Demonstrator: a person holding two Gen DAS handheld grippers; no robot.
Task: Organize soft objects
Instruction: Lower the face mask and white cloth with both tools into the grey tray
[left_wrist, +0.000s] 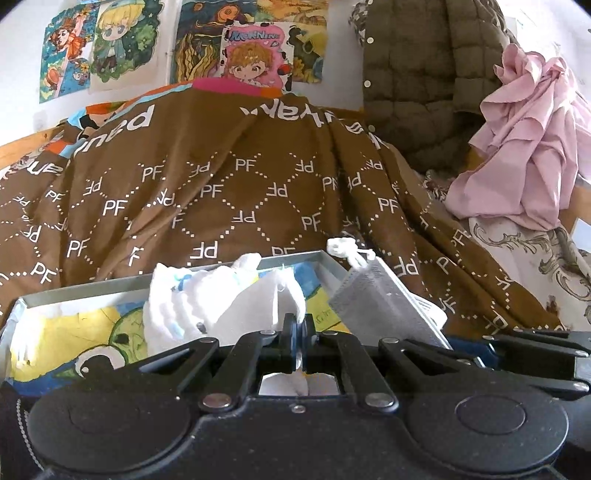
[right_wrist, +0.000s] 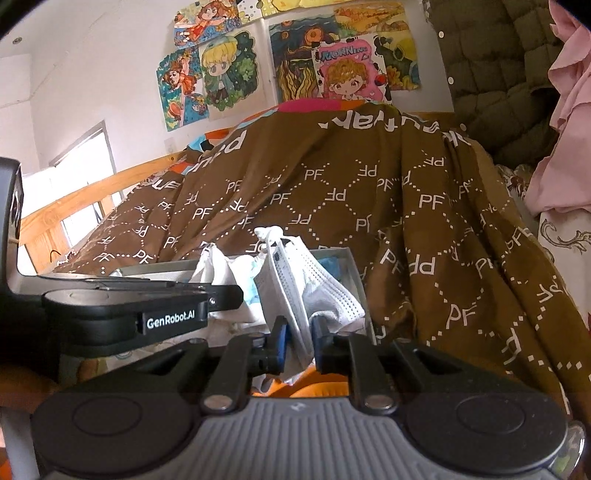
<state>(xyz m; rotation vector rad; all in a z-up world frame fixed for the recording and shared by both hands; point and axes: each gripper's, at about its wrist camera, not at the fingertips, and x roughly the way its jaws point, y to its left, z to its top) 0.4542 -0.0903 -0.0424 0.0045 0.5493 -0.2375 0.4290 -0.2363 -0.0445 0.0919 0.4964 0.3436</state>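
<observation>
While the left gripper (left_wrist: 298, 334) pinches a white cloth (left_wrist: 225, 306) over the box (left_wrist: 110, 291), the right gripper (right_wrist: 298, 341) clamps a face mask (right_wrist: 295, 284) upright, just beside it. Both sit against the brown blanket (left_wrist: 240, 192) on the bed.

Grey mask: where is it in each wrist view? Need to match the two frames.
Left wrist: grey mask right of centre, at the right edge of the box, beside the white cloth the left gripper pinches.
Right wrist: mask at centre, hanging between the right gripper's jaws, in front of the box.
Shared landmark: the pink "Morning" poster above the brown PF blanket.
</observation>
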